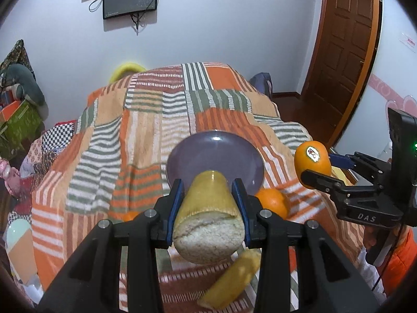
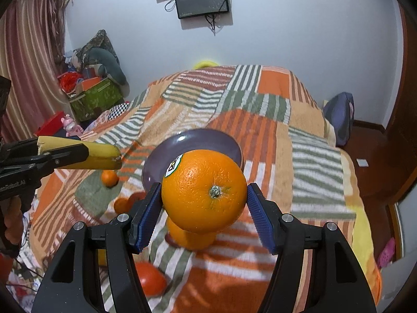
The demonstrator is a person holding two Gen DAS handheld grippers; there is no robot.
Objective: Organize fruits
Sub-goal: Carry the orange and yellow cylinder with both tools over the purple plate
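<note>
The banana piece [image 1: 208, 216] is pinched in the left gripper [image 1: 208, 203], up above the blanket [image 1: 146, 130]. The big orange [image 2: 204, 191] is pinched in the right gripper [image 2: 204, 208]. Both look on their way to the purple plate [image 1: 234, 156], which is just ahead. Next, each one needs to go down gently there. Small oranges [image 2: 110, 178], a tomato [image 2: 152, 279] and another banana piece [image 1: 232, 281] lie around.

A banana piece [image 1: 208, 216] sits between the left gripper [image 1: 208, 193] jaws, the plate [image 1: 187, 154] beyond their tips on the blanket [image 1: 146, 120]. A second banana piece [image 1: 232, 281] lies below the jaws. An orange [image 2: 204, 191] fills the right gripper [image 2: 204, 198] jaws, another orange [image 2: 190, 234] beneath it.
</note>
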